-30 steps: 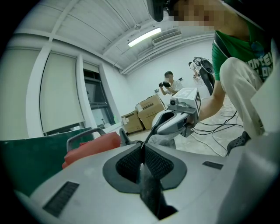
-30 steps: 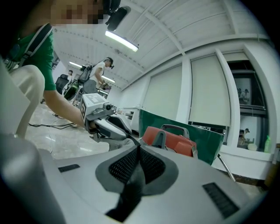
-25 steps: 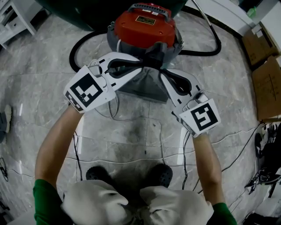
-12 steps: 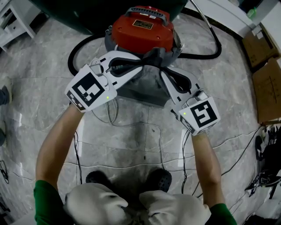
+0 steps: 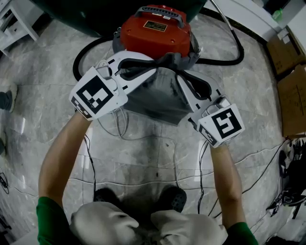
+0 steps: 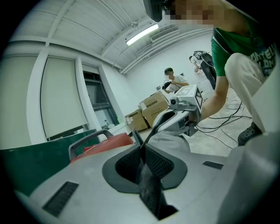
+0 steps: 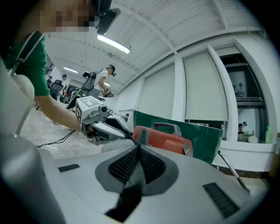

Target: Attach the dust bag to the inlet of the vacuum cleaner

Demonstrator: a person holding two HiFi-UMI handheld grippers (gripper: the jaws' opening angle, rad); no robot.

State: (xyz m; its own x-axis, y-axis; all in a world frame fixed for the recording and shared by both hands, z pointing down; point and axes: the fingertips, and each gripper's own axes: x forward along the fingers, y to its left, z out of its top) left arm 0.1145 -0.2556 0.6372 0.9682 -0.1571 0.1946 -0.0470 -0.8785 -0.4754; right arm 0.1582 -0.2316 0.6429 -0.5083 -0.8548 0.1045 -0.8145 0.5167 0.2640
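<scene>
Left gripper (image 6: 141,151): jaws pressed together on a fold of grey cloth, which runs as a dark strip down between the ribbed pads. It holds the left end of the bag's upper edge.

Right gripper (image 7: 139,153): closed in the same way, pinching the right end of that edge. The two grippers point toward each other with their tips close together.

Dust bag (image 5: 155,93): grey fabric slung between both grippers. Its bunched top lies right against the near side of the vacuum cleaner, and its body hangs back toward the person. Whether its lower end rests on the floor cannot be told.

Vacuum cleaner (image 5: 155,36): a canister with a red lid and a carry handle (image 5: 160,12), upright on the floor (image 5: 143,153) just beyond the gripper tips.

Inlet: not visible; the bag's top and the gripper tips cover the near face of the canister.

Hose (image 5: 81,62): black, looping on the floor to the canister's left.

Surroundings: thin cables (image 5: 119,127) trail across the floor beneath the bag, and cardboard boxes (image 5: 291,91) stand near the right edge, well apart.

Step in hand: judged to be presenting the bag's mouth to the inlet. The bag is at the canister, but no seating is evident.

Next move: probably calls for lining the opening up squarely with the inlet and pressing it on evenly with both grips kept firm, since slack cloth could fold over the port.
</scene>
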